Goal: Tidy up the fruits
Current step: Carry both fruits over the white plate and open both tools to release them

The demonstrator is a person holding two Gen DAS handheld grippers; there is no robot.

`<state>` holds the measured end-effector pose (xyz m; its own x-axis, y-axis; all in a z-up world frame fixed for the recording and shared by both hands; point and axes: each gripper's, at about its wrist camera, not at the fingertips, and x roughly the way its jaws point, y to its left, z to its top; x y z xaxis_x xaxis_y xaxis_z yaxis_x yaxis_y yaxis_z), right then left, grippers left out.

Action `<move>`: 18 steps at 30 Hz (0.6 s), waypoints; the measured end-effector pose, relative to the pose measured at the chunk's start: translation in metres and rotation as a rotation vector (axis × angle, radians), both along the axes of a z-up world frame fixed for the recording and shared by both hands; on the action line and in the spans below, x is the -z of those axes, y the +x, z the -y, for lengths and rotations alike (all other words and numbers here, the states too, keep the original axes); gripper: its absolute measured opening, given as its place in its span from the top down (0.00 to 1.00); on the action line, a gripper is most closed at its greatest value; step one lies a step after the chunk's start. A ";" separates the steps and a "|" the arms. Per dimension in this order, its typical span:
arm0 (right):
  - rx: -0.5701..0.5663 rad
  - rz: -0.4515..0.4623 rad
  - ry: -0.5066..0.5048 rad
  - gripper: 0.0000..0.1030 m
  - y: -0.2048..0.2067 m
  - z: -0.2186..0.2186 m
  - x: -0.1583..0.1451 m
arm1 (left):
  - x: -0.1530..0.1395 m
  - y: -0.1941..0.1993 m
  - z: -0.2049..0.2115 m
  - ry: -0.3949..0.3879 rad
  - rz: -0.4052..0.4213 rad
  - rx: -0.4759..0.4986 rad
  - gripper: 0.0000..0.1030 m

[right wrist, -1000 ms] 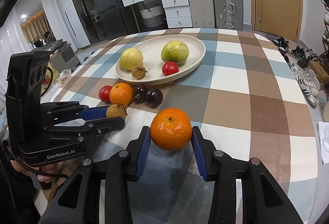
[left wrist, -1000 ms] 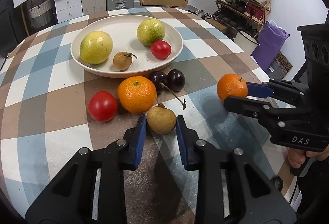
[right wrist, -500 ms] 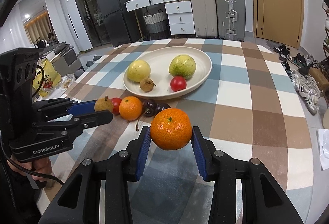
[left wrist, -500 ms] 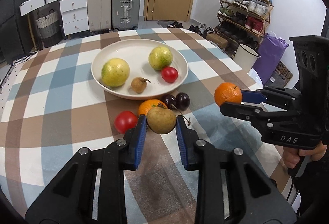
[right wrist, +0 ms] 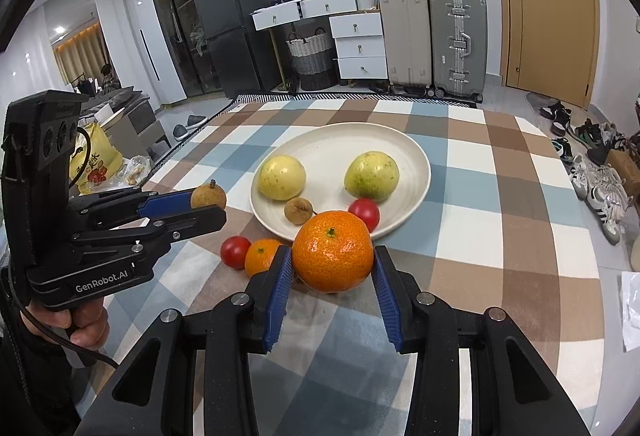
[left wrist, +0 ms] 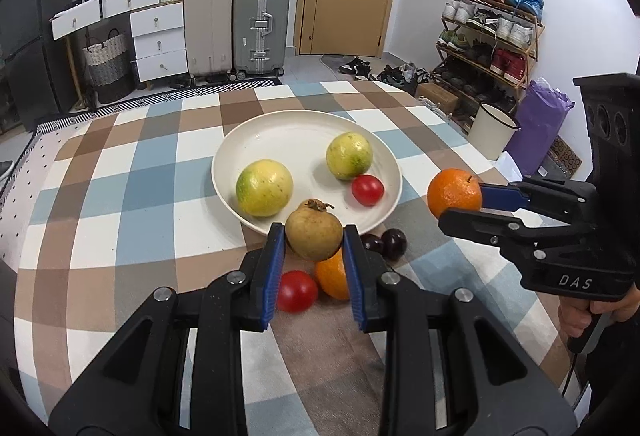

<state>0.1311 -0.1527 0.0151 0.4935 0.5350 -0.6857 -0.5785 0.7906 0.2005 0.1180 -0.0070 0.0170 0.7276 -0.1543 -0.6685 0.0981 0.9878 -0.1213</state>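
Both fruits have come up off the tablecloth (left wrist: 120,220) since a second ago: the left gripper (left wrist: 314,236) is clenched on a small brown fruit (left wrist: 314,234), and the right gripper (right wrist: 332,262) is clamped on a tangerine (right wrist: 333,251); both now hang just short of the plate (left wrist: 224,156), near its front rim. Judging by that, the pick-up is finished and the carry to the plate is under way. Still on the cloth in front of the plate lie a tomato (left wrist: 296,291), a second tangerine (left wrist: 333,278) and two dark cherries (left wrist: 386,243), so several trips remain. On the plate sit two yellow-green fruits (left wrist: 264,187), a small tomato (left wrist: 367,189) and another brown fruit (right wrist: 298,210), crowding its front half; the bare back half looks the easier drop. Beyond the plate stand suitcases (left wrist: 262,22) and a shoe rack (left wrist: 492,32).
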 end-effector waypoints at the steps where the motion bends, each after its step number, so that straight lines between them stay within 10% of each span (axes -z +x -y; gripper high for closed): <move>1: 0.001 0.000 0.000 0.60 0.002 -0.002 0.001 | 0.000 0.002 -0.002 -0.001 -0.002 0.000 0.75; 18: -0.007 -0.042 -0.014 0.60 0.045 -0.038 0.024 | 0.031 0.050 -0.013 0.007 -0.064 -0.010 0.75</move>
